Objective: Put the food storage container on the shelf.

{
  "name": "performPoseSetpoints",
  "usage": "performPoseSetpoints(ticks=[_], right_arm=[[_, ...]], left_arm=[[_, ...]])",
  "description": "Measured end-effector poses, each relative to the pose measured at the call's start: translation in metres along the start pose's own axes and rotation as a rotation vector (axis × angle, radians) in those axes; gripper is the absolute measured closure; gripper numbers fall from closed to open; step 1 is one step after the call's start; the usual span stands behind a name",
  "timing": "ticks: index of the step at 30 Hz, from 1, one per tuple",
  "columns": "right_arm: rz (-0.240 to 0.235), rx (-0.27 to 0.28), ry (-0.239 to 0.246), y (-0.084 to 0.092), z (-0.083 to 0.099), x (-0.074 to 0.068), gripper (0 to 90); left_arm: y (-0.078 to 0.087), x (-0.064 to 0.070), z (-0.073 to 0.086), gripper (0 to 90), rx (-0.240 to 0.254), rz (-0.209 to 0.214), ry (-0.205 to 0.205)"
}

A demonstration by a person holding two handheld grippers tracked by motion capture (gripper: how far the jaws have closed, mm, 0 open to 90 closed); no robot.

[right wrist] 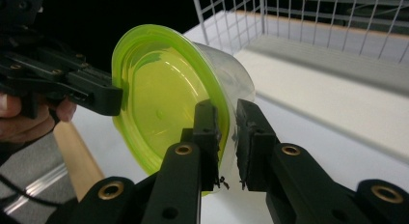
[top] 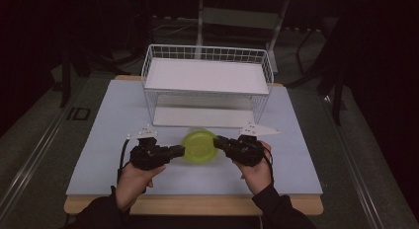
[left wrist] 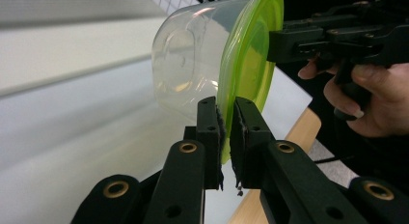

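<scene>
A clear plastic container [top: 199, 146] with a lime-green lid [left wrist: 251, 55] hangs on its side just above the white table top [top: 113, 120], its lid facing the person. My left gripper [top: 181, 151] is shut on the lid's rim from the left; in the left gripper view its jaws [left wrist: 226, 108] pinch the green edge. From the right, my right gripper [top: 218, 141] is shut on the opposite rim [right wrist: 226, 110]. The clear tub [right wrist: 231, 74] points away toward the rack. Each gripper view shows the other gripper clamped on the far rim.
A white wire rack [top: 207, 76] with two flat shelves stands at the back of the table, just beyond the container. The wooden front edge [top: 197, 204] of the table lies below the hands. Dark floor surrounds the table.
</scene>
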State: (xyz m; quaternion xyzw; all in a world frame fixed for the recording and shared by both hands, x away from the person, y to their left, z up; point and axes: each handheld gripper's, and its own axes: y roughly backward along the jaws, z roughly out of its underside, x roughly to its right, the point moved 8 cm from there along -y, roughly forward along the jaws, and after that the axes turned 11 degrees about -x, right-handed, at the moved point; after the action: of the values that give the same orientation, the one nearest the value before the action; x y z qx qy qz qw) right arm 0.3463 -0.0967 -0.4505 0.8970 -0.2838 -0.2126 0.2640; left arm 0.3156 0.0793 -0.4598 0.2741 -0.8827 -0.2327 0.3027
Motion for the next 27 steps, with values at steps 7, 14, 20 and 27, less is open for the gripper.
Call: performPoseSetpoints(ticks=[7, 14, 20, 27], right_arm=[[0.009, 0.005, -0.03, 0.003, -0.019, 0.006, 79.2], [0.037, 0.01, -0.037, 0.01, -0.041, 0.01, 79.0], [0.056, 0.015, -0.036, 0.017, -0.063, 0.012, 79.0], [0.051, 0.028, -0.036, 0.022, -0.087, 0.014, 78.9]], left_arm=[[0.007, -0.001, -0.022, 83.5, 0.005, -0.001, -0.008], [0.014, 0.0, -0.043, 83.6, 0.021, 0.001, -0.018], [0.022, 0.0, -0.063, 83.7, 0.044, 0.005, -0.021], [0.033, -0.002, -0.086, 83.6, 0.063, 0.006, -0.018]])
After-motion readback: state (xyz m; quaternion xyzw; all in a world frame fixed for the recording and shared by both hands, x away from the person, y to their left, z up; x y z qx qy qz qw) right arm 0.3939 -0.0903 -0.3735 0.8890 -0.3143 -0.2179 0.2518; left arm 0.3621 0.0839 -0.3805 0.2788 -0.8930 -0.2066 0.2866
